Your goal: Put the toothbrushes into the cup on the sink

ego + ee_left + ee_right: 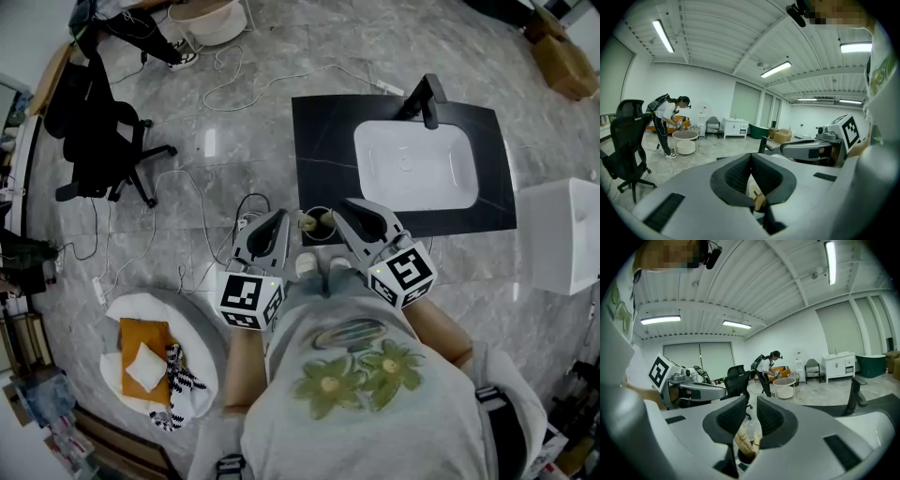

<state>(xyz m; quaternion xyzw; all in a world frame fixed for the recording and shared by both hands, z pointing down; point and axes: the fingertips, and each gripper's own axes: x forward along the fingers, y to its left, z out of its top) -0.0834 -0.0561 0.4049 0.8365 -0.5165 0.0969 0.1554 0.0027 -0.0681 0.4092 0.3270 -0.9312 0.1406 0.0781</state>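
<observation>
Head view: toothbrushes (307, 222) stand in the cup (320, 239) at 7 o'clock of the sink (367, 150); task looks finished. Left gripper (280, 216) is closed tight and empty; right gripper (347, 208), jaws slightly parted, holds nothing.

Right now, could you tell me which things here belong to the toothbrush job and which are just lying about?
Job: toothbrushes, cup, sink, left gripper, right gripper.
Lying about: office chair, basket of cloths, floor cables, white box.
</observation>
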